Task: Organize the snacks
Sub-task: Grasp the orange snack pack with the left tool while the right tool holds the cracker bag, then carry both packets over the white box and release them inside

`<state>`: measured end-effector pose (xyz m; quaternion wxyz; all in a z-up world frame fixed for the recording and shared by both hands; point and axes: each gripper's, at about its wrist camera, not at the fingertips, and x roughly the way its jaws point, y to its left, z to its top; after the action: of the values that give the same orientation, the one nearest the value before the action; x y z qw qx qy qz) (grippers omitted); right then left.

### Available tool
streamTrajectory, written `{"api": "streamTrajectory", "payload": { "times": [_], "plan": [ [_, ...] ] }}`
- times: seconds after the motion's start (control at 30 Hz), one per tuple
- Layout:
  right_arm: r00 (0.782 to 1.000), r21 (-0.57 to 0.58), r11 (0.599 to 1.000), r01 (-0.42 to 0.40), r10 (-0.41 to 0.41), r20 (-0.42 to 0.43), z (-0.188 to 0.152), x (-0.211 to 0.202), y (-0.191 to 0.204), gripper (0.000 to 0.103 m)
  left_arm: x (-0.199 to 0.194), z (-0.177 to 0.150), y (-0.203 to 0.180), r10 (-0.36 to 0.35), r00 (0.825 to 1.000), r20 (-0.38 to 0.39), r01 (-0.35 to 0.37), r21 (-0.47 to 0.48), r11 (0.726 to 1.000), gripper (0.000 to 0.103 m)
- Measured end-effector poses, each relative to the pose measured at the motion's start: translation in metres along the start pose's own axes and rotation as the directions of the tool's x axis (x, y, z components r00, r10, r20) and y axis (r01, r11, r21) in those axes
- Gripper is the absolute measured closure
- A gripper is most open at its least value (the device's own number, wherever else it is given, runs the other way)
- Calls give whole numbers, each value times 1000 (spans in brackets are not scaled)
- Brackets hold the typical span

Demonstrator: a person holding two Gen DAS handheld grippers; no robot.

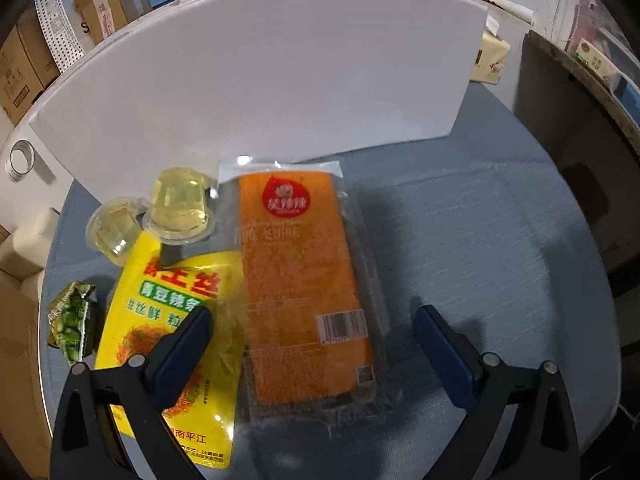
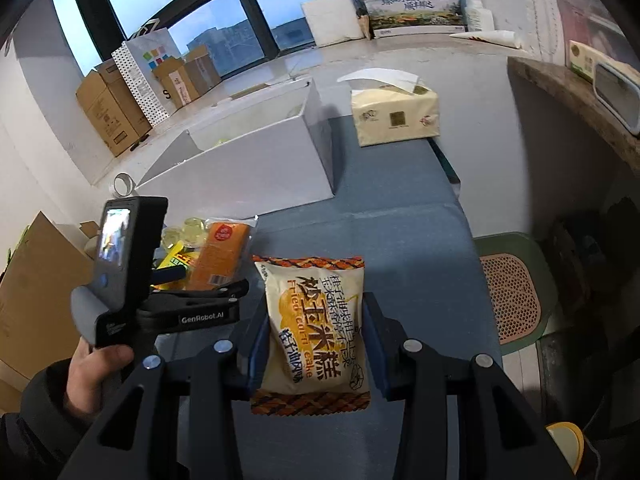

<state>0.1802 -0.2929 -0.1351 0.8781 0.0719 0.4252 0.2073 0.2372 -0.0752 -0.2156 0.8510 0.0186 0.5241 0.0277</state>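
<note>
My left gripper is open and hovers low over an orange snack packet in clear wrap, one finger on each side of it and neither touching. To its left lie a yellow packet, two clear jelly cups and a small green packet. My right gripper is shut on a fried corn cake packet and holds it above the blue tablecloth. In the right wrist view a hand holds the left gripper over the orange packet.
A white open-topped box stands behind the snacks; its front wall fills the left wrist view. A tissue pack lies at the table's far end. A green stool stands on the right. Cardboard boxes line the floor.
</note>
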Motion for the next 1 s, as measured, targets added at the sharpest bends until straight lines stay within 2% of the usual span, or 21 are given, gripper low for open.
{"api": "streamTrajectory", "payload": {
  "times": [0.07, 0.13, 0.27, 0.33, 0.4, 0.57, 0.77, 0.87, 1.0],
  "plan": [
    [1000, 10, 1000, -2, 2, -1, -2, 0, -3, 58, -2, -1, -4, -1, 1000, 22, 1, 26, 1000, 6],
    [1000, 19, 1000, -9, 9, -2, -4, 1, -4, 58, -3, -1, -2, -66, 998, 9, 66, 14, 998, 18],
    [1000, 30, 999, -21, 21, -9, -8, 4, -4, 58, -9, -1, -3, -95, 995, 1, 95, 36, 995, 32],
    [1000, 28, 999, -24, 25, -15, -9, 6, -3, 58, -14, -2, -1, -107, 994, -9, 108, 31, 994, 35],
    [1000, 21, 999, -24, 24, -14, -9, 4, -2, 58, -24, -4, 4, -154, 988, 9, 153, 26, 988, 35],
    [999, 19, 999, -33, 33, -8, -7, 3, -1, 58, -82, -23, 13, -206, 972, 111, 200, 63, 978, 35],
    [998, -25, 998, -57, 57, 13, 4, 2, 19, 58, -145, -36, 42, -209, 950, 230, 200, 61, 978, 35],
    [997, -60, 996, -67, 68, 23, 18, 5, 35, 58, -165, -20, 66, -203, 937, 283, 199, 41, 979, 35],
    [994, -116, 990, -84, 90, 56, 45, 14, 58, 58, -164, 5, 88, -179, 931, 319, 186, 9, 982, 34]
  ]
}}
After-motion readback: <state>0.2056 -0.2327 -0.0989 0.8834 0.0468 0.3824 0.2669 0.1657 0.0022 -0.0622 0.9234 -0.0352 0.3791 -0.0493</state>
